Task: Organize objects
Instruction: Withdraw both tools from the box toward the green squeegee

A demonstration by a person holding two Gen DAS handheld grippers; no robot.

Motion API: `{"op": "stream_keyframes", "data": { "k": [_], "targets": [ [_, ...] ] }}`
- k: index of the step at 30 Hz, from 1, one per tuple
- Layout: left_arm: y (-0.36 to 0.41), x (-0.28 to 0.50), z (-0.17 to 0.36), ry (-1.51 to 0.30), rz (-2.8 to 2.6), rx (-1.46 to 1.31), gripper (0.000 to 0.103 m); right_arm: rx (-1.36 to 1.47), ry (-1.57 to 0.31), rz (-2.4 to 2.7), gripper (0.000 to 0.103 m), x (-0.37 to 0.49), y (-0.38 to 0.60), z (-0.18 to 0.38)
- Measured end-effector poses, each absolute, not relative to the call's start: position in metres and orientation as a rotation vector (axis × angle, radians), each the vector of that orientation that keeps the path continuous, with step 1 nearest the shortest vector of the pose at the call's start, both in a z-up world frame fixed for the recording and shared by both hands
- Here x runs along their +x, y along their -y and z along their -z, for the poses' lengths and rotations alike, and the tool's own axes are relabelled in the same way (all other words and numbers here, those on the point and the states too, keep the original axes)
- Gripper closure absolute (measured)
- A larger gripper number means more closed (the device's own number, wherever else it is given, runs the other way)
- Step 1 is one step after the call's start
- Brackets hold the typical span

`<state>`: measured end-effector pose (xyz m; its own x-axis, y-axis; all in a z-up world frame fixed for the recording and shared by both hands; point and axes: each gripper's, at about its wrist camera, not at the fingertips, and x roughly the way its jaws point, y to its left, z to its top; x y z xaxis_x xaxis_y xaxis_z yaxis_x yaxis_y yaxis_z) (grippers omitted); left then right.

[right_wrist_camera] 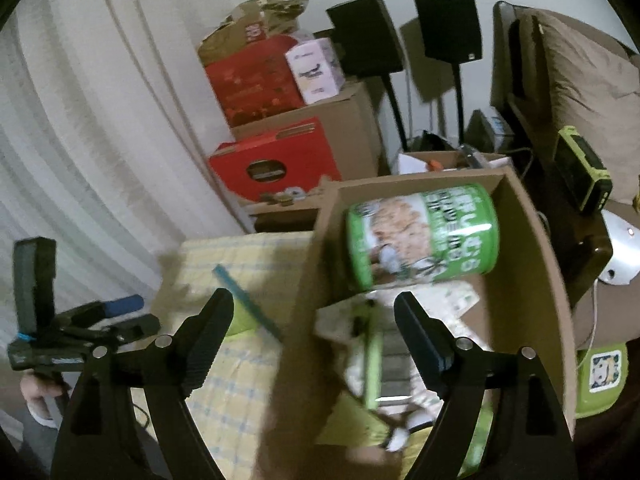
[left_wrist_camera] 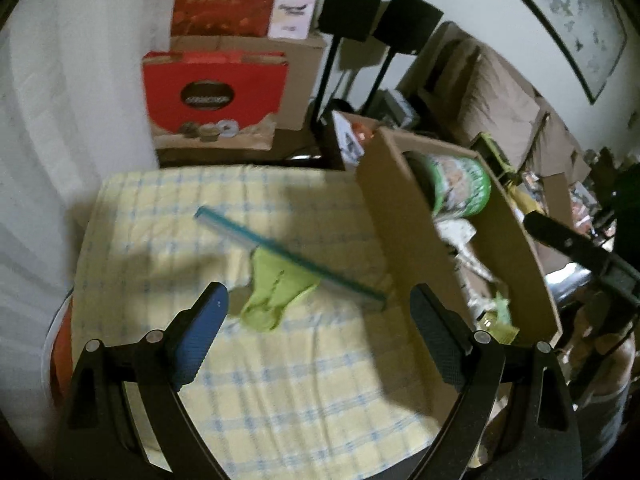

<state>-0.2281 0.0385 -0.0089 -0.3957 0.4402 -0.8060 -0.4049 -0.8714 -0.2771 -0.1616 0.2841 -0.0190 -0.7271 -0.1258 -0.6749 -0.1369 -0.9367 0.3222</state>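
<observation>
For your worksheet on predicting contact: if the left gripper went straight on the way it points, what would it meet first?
Probably the green cloth, lying between and just beyond the open left gripper, under the teal strip on the checked cloth. Depth is uncertain.

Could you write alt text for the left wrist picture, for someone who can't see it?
An open, empty left claw hovers over a yellow checked cloth where a teal comb lies across a lime green rag. To the right stands a cardboard box holding a green can.
</observation>
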Motion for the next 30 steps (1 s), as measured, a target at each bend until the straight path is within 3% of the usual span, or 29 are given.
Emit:
{"op": "stream_keyframes", "data": {
  "k": [6,10,20,30],
  "targets": [
    [-0.005,-0.221,0.027,0.099,-2.301,-1.381,0.012,-1.162,-0.427,-2.866,0.019,-0.159,-0.244,0.020],
    [0.015,-0.215,0.031,0.102,-2.376,-1.354,0.000,-1.080,-0.293,-2.882,0.019,-0.153,-0.212,0.020],
    [0.035,-0.213,0.042,0.185,-2.392,-1.390,0.000,-1.131,-0.269,-2.938,0.018,-0.157,-0.152,0.043],
    [0.021,-0.240,0.083,0.314,-2.368,-1.473,0.002,-1.204,-0.114,-2.927,0.018,-0.155,-0.109,0.080]
  ]
}}
